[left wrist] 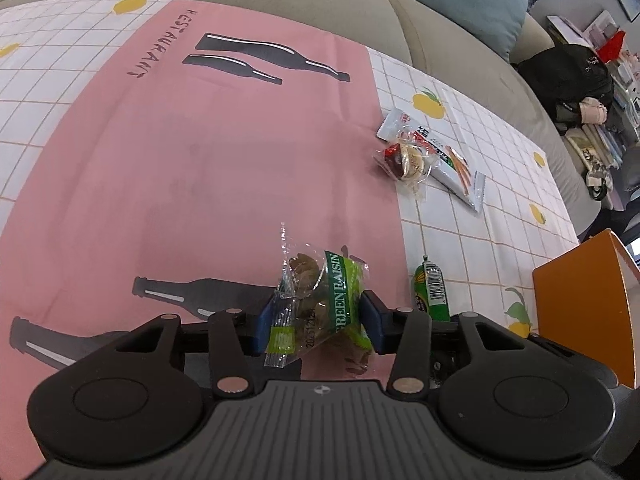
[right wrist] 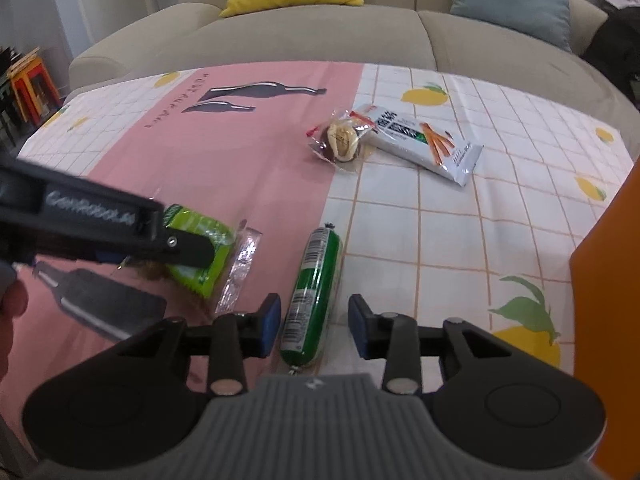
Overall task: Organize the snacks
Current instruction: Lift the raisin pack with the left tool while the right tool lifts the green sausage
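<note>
Four snacks: one raisin packet (left wrist: 320,304), one green sausage (right wrist: 312,296), one wrapped pastry (right wrist: 340,140), one white stick-snack pack (right wrist: 420,142).

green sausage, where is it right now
In the right wrist view the green sausage lies on the tablecloth between the open right claw fingers, beside the raisin packet.

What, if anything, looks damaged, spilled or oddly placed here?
Nothing stands out. The green raisin packet sits intact in the left gripper; the green sausage, round snack and white stick pack lie sealed on the tablecloth.

Raisin packet (left wrist: 320,304) between left tongs (left wrist: 316,320), above worktop (left wrist: 240,168). Sausage (right wrist: 312,296) on worktop between right tongs (right wrist: 314,330). Cookie packet (right wrist: 340,140) touching stick packet (right wrist: 420,140), toward far edge. Box (left wrist: 580,312) at right edge.
</note>
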### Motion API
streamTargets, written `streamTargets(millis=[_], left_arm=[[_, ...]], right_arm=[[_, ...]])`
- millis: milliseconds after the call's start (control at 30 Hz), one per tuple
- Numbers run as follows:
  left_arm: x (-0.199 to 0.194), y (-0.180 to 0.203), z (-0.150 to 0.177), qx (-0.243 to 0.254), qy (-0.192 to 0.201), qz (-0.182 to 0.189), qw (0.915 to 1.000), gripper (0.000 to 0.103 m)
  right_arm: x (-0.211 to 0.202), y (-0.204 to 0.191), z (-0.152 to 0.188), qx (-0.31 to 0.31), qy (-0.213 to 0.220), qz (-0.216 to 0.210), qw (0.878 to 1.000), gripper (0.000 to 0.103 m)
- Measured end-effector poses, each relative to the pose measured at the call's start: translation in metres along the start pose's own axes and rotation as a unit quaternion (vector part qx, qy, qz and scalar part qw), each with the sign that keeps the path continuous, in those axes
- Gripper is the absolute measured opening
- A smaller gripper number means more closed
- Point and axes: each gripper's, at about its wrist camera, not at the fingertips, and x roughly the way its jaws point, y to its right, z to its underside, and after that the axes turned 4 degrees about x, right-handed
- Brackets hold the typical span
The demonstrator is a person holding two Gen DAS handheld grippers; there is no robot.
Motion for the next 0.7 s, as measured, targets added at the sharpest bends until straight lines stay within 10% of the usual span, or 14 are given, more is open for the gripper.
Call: streamTargets(millis=[700], left_arm=[[-0.035, 0.030, 0.015, 0.028, 0.023, 0.018, 0.9992, 0.041]], right_arm=[[-0.052, 0.011, 0.013, 0.054, -0.011, -0.015, 0.998, 0.021]])
